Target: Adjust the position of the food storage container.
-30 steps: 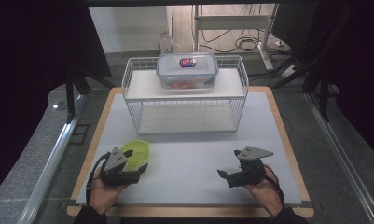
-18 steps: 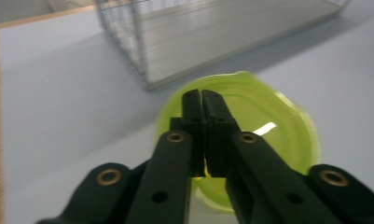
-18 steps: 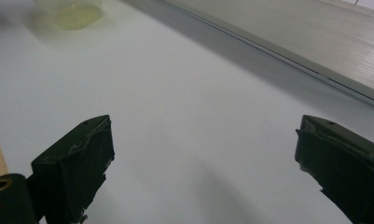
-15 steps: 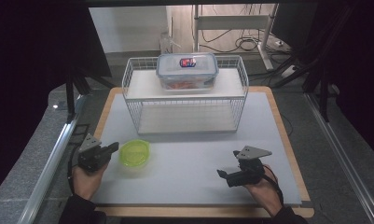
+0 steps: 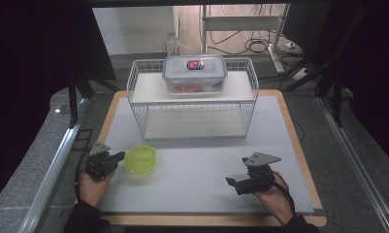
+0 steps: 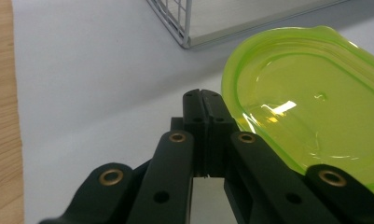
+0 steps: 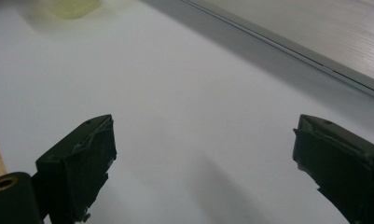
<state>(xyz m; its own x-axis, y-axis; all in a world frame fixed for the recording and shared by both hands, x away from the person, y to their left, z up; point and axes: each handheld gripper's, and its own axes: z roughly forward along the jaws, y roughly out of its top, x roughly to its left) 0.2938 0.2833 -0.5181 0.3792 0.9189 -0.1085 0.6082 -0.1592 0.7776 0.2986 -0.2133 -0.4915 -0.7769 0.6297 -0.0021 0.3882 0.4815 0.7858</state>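
A lime-green plastic lid (image 5: 140, 158) lies flat on the white mat at the front left; in the left gripper view this lid (image 6: 310, 102) sits just right of the jaws. My left gripper (image 5: 118, 156) rests beside the lid's left edge, its jaws (image 6: 202, 100) pressed together with nothing between them. At the front right, my right gripper (image 5: 233, 183) stands open above bare mat, and its view (image 7: 203, 154) shows an empty gap. A clear food container (image 5: 194, 73) with a blue-rimmed lid stands on the wire rack's top shelf.
A white wire rack (image 5: 134, 92) with two shelves stands across the back of the mat (image 5: 197, 165); its corner (image 6: 187, 28) is close ahead of the left gripper. The wooden table edge (image 5: 299, 141) frames the mat. Dark floor and cables lie beyond.
My left gripper moved left off the green lid and its jaws closed empty; the lid stays on the mat. The right gripper has not moved.
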